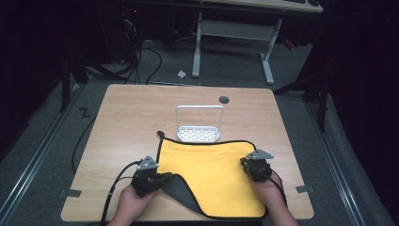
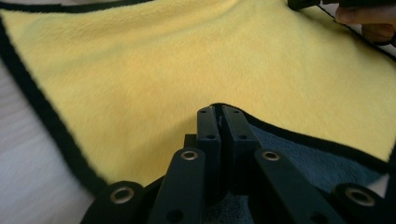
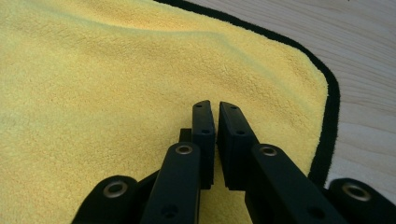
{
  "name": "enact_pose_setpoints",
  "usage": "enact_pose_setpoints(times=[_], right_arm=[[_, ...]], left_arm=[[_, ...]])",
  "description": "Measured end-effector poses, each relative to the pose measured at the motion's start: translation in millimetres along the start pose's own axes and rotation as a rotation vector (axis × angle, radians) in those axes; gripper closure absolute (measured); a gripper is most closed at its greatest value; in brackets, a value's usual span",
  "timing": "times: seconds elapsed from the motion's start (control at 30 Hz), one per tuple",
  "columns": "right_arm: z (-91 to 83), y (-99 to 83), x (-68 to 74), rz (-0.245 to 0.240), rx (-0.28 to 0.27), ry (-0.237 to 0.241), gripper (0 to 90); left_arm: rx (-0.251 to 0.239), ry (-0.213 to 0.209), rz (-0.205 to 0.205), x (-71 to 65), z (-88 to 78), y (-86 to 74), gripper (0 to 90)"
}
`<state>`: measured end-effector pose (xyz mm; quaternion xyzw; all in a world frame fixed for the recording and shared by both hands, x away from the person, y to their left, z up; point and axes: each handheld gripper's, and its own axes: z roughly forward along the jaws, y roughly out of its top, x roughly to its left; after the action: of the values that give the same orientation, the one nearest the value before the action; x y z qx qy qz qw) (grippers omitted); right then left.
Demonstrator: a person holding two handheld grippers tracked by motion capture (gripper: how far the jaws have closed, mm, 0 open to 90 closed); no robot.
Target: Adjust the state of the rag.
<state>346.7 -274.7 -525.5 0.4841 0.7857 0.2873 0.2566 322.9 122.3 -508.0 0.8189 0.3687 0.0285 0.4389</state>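
Observation:
A yellow cloth [image 1: 211, 165] with black edging lies flat on the near half of the wooden table [image 1: 127, 113]. Its near-left corner is turned over and shows a grey underside [image 1: 182, 189]. My left gripper [image 1: 167, 178] is shut on that turned edge; in the left gripper view the jaws [image 2: 217, 110] meet on the black hem, with yellow cloth [image 2: 140, 60] beyond and the grey underside [image 2: 303, 158] beside them. My right gripper [image 1: 246, 165] rests at the cloth's right edge. Its jaws [image 3: 215, 105] stand almost together over the yellow cloth [image 3: 93, 70], with nothing seen between them.
A white wire rack [image 1: 199, 134] stands upright just beyond the cloth's far edge. A dark round hole [image 1: 224, 99] is in the tabletop behind it. The person's other hand [image 2: 364, 18] appears at the top right of the left gripper view. A desk frame and cables are on the floor beyond.

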Motion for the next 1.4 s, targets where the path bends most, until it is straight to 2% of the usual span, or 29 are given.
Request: enact_pose_setpoints(times=[0.13,0.23,0.33,0.4,0.47,0.5,0.53,0.63,0.77,0.83,0.9,0.97,1.0,1.07,1.17,1.23,1.3,1.4], right_arm=[[0.3,0.2,-0.3,0.002,-0.001,0.002,85.9],[0.2,0.4,0.7,-0.001,0.002,-0.004,85.9],[0.2,0.5,0.8,-0.002,0.003,-0.007,85.9],[0.1,0.6,1.0,-0.005,0.003,-0.008,85.9],[0.0,0.6,1.5,-0.005,0.005,-0.011,85.9],[0.0,0.6,1.5,-0.005,0.005,-0.011,85.9],[0.2,0.6,1.4,-0.006,0.004,-0.010,85.9],[0.2,0.6,1.3,-0.005,0.003,-0.010,85.9],[0.3,0.3,0.8,0.002,0.001,-0.006,85.9],[0.2,-0.1,0.4,0.003,-0.001,-0.004,86.0],[0.2,-0.5,0.1,0.003,-0.003,-0.002,86.0],[0.2,-0.5,-0.4,0.002,-0.004,0.000,86.0],[0.2,-0.5,-0.2,0.000,-0.003,0.000,86.0],[0.1,-0.4,0.5,-0.002,-0.003,-0.003,86.0],[0.1,-0.3,0.8,-0.003,-0.002,-0.005,86.0],[0.1,-0.2,1.2,-0.003,-0.001,-0.009,86.0],[0.3,-0.1,1.5,-0.008,-0.003,-0.012,85.9],[0.4,0.0,0.5,-0.004,-0.001,-0.012,85.9]], left_arm=[[-0.019,-0.005,-0.045,-1.4,-28.7,-27.2,84.6],[-0.021,0.006,-0.077,-4.1,-44.8,-46.3,81.3],[-0.055,0.011,-0.121,-3.4,-60.2,-58.4,74.5],[-0.079,0.034,-0.132,0.2,-66.8,-60.8,73.7],[-0.091,0.048,-0.151,7.5,-64.4,-54.7,73.8],[-0.093,0.057,-0.140,10.1,-57.9,-47.5,74.1],[-0.084,0.063,-0.130,11.5,-52.3,-42.9,75.1],[-0.053,0.043,-0.124,16.3,-23.2,-25.4,75.4],[0.009,0.034,-0.100,12.0,2.0,-23.1,76.8],[0.015,0.027,-0.086,3.9,-1.6,-28.8,78.7],[0.005,0.011,-0.086,-4.6,-14.3,-36.2,80.2],[0.011,0.031,-0.070,-12.9,-27.3,-46.4,80.2],[0.006,0.032,-0.081,-14.9,-33.4,-51.9,80.2],[-0.005,0.045,-0.095,-14.9,-43.2,-60.3,79.9],[-0.021,0.069,-0.107,-6.3,-46.1,-55.4,78.1],[-0.036,0.072,-0.092,0.9,-39.6,-43.1,77.1],[-0.011,0.080,-0.064,10.5,-20.1,-26.1,75.4],[0.004,0.091,-0.067,26.5,6.5,-5.8,75.0]])
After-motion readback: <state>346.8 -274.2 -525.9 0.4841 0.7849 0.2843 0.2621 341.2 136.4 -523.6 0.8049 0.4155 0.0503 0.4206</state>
